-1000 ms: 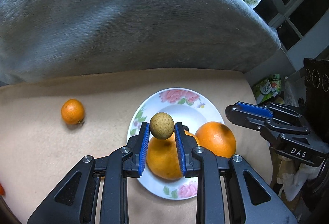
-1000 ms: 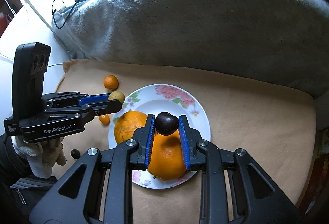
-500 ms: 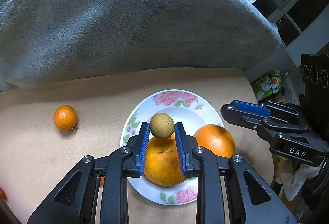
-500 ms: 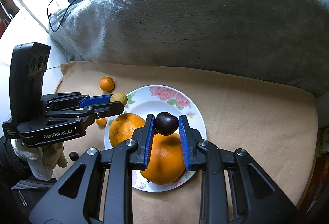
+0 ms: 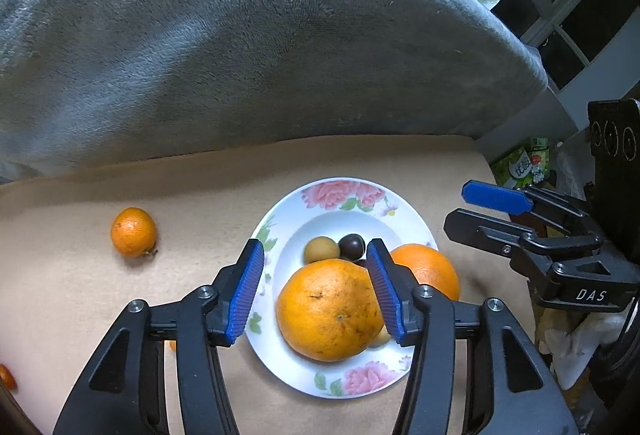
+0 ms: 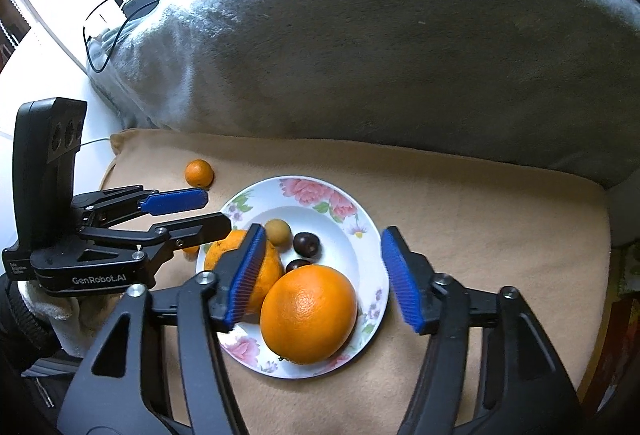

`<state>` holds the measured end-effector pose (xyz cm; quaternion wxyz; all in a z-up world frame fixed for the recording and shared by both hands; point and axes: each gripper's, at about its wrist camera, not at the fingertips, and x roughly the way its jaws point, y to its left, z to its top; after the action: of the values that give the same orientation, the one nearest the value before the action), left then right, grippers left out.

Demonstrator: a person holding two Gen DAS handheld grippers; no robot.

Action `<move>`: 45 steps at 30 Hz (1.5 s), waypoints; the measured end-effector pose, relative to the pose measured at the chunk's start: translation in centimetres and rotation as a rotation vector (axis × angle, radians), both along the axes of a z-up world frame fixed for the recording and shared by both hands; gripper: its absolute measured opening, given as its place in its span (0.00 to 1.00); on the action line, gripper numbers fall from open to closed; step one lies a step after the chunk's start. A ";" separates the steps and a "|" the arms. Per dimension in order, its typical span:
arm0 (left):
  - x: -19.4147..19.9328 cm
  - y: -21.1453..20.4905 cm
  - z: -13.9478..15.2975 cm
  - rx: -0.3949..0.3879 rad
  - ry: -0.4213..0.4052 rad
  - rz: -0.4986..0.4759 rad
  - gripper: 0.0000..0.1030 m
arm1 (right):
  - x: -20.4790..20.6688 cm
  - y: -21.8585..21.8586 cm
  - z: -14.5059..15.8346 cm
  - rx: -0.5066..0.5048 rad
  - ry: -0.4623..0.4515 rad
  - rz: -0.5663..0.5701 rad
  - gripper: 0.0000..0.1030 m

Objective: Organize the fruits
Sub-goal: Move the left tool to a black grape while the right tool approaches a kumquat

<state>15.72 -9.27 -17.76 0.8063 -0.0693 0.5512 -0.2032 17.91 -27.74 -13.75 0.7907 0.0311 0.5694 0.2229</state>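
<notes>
Plate (image 5: 404, 211) holds two oranges (image 5: 330, 309), one longan (image 5: 320, 250) — both grippers (image 5: 316, 291) (image 6: 322, 275) gape wide, empty.

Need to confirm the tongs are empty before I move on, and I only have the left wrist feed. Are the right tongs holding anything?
Observer: No. The right tongs are wide open with nothing between the pads, and they hang over the plate.
Operator: How many dark fruits are on the plate? I can make out one.
Observer: Two. One dark fruit lies in the well, and a second dark fruit sits in the gap between the two oranges.
Operator: What's right of the plate? The right tongs block my view.
Observer: I see only tan mat there.
</notes>
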 end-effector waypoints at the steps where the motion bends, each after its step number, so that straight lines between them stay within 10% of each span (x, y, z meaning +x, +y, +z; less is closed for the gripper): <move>1: 0.0 -0.1 0.1 0.008 -0.006 0.000 0.60 | 0.0 0.0 0.1 -0.003 -0.002 -0.004 0.67; 45: -7.0 4.2 5.3 0.111 -0.163 0.088 0.67 | -2.8 4.3 3.6 -0.058 -0.122 0.008 0.78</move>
<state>8.69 -5.10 -12.50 0.8591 -0.0320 0.4907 -0.1417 15.13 -23.48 -10.20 0.8235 -0.0078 0.5266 0.2111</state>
